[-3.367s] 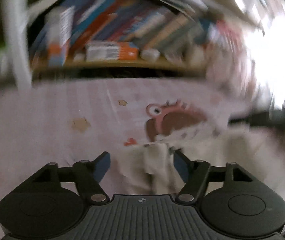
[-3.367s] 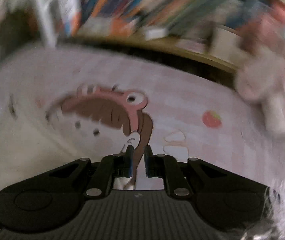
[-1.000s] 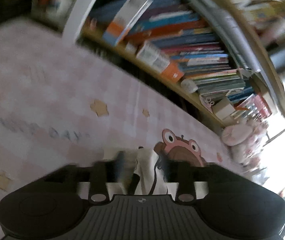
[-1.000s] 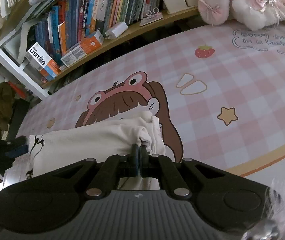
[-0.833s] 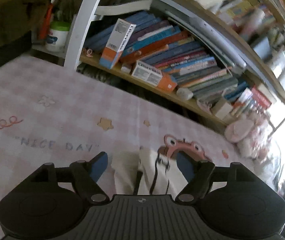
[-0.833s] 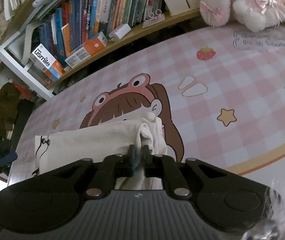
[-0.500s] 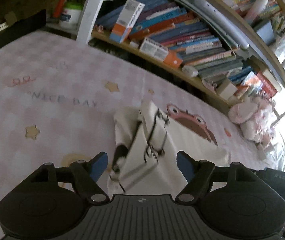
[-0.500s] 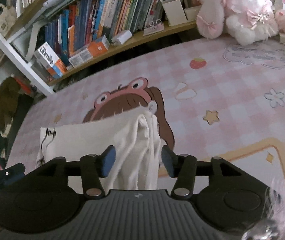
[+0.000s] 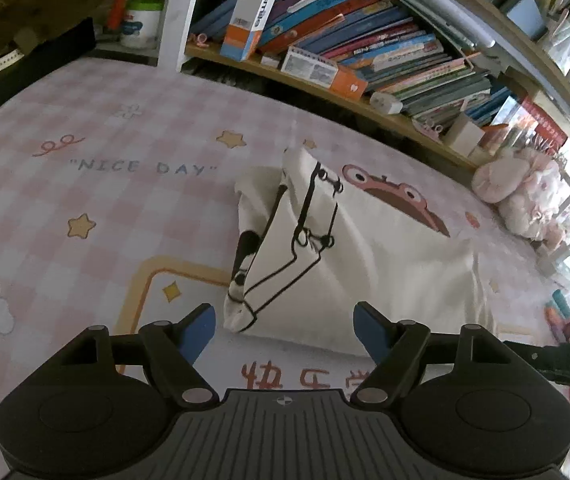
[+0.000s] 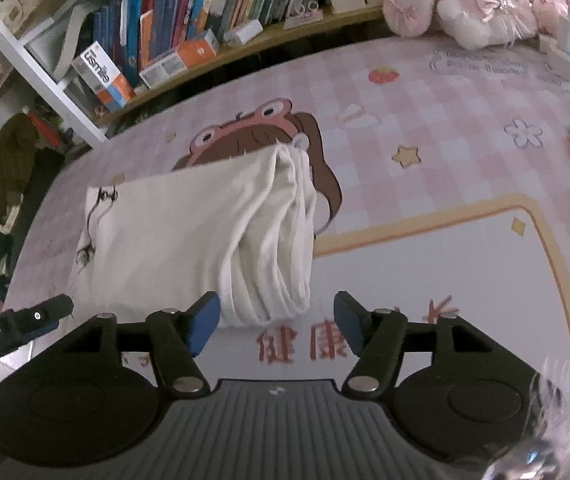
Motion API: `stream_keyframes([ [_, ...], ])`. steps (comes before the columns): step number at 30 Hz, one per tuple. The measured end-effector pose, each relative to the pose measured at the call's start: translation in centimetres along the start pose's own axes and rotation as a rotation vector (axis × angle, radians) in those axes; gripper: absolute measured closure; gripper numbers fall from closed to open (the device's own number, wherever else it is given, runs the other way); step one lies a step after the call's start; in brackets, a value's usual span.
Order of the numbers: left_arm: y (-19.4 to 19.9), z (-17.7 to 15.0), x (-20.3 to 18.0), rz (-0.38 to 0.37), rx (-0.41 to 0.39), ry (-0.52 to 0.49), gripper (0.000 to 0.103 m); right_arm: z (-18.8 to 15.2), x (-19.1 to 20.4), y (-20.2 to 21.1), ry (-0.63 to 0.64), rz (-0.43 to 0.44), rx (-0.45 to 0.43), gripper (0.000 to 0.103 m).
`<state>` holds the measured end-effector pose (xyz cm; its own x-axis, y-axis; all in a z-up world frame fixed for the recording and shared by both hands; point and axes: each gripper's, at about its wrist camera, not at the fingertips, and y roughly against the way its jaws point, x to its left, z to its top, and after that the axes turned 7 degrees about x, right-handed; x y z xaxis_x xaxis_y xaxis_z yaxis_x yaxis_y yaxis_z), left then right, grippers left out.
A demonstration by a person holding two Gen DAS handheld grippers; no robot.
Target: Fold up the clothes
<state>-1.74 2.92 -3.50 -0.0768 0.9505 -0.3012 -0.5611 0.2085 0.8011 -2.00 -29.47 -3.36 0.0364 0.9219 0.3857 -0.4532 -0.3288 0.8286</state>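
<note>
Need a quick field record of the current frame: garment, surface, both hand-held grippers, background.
garment: white garment, folded into a bundle, black line print at one end, bunched folds at the other
surface: pink checked mat with cartoon print; garment lies on it
left hand-held gripper: open, nothing between its fingers, just short of the printed end
right hand-held gripper: jaws opening, nothing gripped, just short of the bunched end
background: bookshelf behind the mat; plush toys at its far edge
</note>
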Motion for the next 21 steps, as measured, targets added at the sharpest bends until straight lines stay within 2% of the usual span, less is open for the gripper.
stream_keyframes([
  [2, -0.1, -0.1, 0.0, 0.01, 0.01, -0.004, 0.021, -0.4, 0.1, -0.1, -0.003, -0.011, 0.012, 0.038],
  [11, -0.9, -0.2, -0.2, 0.044, 0.038, -0.032, 0.021, -1.0, 0.2, -0.6, -0.036, -0.021, 0.04, 0.029],
  [21, -2.5, 2.0, 2.7, 0.045, 0.037, 0.055, 0.021, 0.7, 0.6, -1.7, -0.058, -0.041, 0.054, 0.027],
])
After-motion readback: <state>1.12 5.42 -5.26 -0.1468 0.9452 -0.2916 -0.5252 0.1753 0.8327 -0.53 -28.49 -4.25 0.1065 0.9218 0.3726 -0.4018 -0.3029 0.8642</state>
